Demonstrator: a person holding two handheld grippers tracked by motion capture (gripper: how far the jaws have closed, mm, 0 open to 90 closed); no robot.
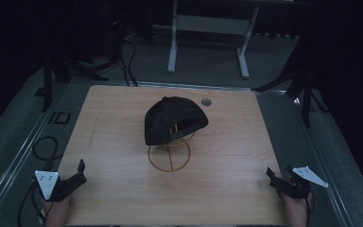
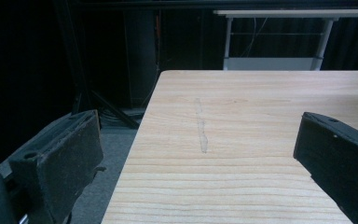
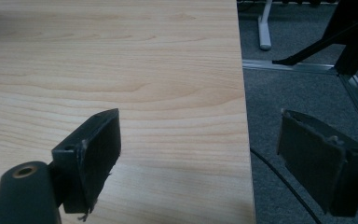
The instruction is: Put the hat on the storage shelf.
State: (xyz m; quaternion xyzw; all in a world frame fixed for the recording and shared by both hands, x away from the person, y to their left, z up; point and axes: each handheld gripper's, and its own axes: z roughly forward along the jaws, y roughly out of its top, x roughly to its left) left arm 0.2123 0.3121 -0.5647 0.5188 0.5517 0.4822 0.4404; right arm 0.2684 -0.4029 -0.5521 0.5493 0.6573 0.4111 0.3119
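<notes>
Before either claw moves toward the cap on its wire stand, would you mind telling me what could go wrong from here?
1. The black cap sits tilted on the light wire stand; a push from one side would likely tip or slide the stand.
2. The right claw straddles the table edge, one jaw over the floor, so lowering it could strike the edge.
3. The left claw is similarly at the table's left edge, with its cable trailing beside it, which might snag.

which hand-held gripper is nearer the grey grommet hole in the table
Right. The right hand-held gripper sits at the near right corner, same side as the grommet hole; the left hand-held gripper is diagonally opposite.
</notes>
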